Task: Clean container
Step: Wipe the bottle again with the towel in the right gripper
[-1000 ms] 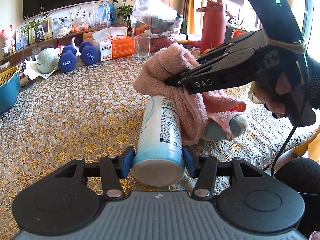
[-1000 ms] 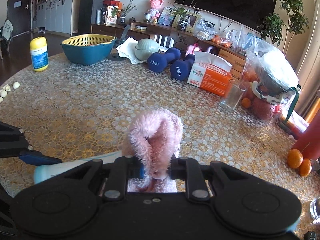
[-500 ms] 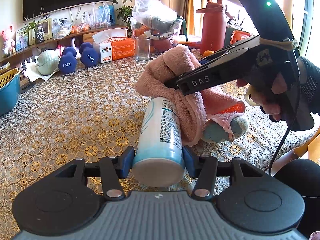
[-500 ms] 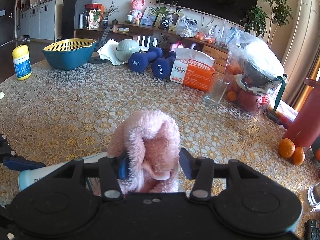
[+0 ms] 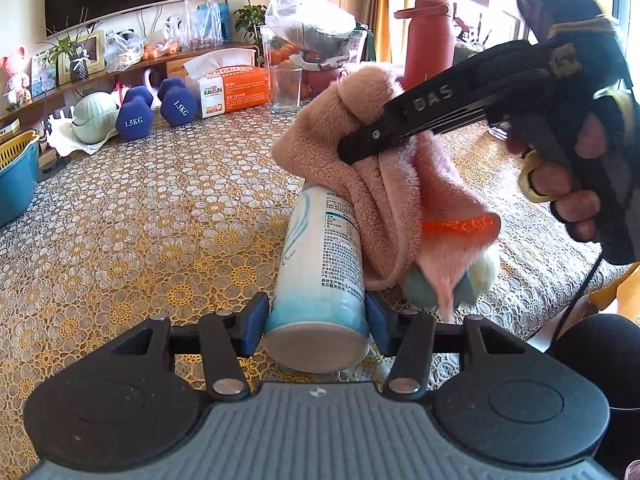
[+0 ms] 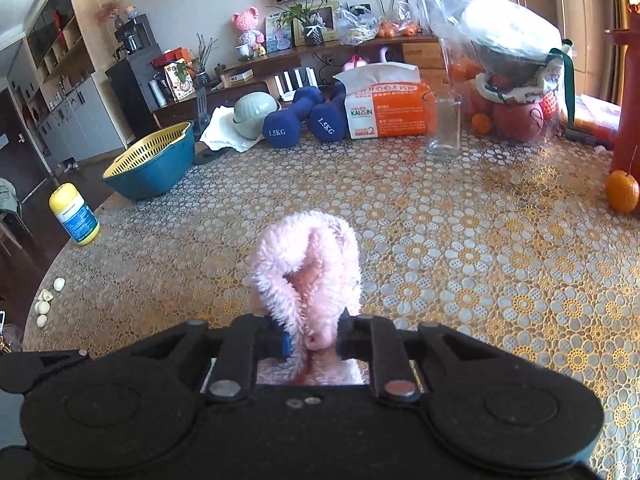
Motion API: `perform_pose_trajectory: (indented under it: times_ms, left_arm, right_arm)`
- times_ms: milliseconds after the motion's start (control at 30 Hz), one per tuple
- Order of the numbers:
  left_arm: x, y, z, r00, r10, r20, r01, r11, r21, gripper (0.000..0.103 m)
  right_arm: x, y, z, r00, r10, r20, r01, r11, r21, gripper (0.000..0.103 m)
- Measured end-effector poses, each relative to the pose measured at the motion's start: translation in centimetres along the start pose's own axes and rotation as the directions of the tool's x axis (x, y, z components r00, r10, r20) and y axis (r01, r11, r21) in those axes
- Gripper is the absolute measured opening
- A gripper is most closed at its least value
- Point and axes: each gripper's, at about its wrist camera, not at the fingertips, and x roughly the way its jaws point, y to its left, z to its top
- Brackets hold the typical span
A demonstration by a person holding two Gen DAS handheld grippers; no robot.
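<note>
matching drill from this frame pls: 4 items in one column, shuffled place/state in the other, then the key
1. container
2. pink towel
3. dumbbells
4. drinking glass

A. standing empty beside the tissue box
B. pinched in the right gripper
C. clamped in the left gripper
D. blue, marked 1.5KG, at the table's far edge

Pairs: 1-C, 2-B, 3-D, 4-A

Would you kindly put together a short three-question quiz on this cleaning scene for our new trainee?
1. True or false: the left gripper is shut on the white and blue container.
2. What does the right gripper hold? A) the clear glass B) the pink towel C) the orange
3. Fill in: the towel drapes over the container's far ____.

Key: 1 true; 2 B; 3 end.
</note>
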Motion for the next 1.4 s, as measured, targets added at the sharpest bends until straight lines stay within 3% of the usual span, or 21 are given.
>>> perform_pose_trajectory:
  times_ms: [333, 600, 900, 1167, 1400]
  left_arm:
    - [0.0, -0.4, 0.0, 1.000, 0.018, 0.000, -0.018, 1.000, 0.019, 0.052]
    - [0.1, -0.5, 0.1, 1.000, 0.021, -0.003, -0.021, 0.999, 0.025, 0.052]
    - [0.1, -0.3, 0.1, 1.000, 0.014, -0.006, -0.014, 1.000, 0.017, 0.052]
    - [-0.1, 0.4, 0.1, 1.000, 0.000, 0.007, 0.000, 1.000, -0.001, 0.051]
    - [-1.1, 1.1, 0.2, 0.998, 0.036, 0.050, -0.037, 0.999, 0.023, 0.052]
  right_arm:
    - [-6.1, 4.2, 0.0, 0.991, 0.090, 0.097, -0.069, 0.977, -0.200, 0.016]
    - [-7.4, 7.5, -2.6, 0.981, 0.193, 0.018, -0.178, 0.935, -0.307, 0.016]
    - [-4.0, 6.9, -4.4, 0.993, 0.106, -0.061, -0.119, 0.944, -0.306, 0.017]
    - [-1.5, 5.5, -2.7, 0.999, 0.021, -0.031, -0.029, 0.949, -0.314, 0.017]
    - [0.7, 4.0, -0.8, 1.000, -0.025, -0.005, 0.022, 0.960, -0.280, 0.017]
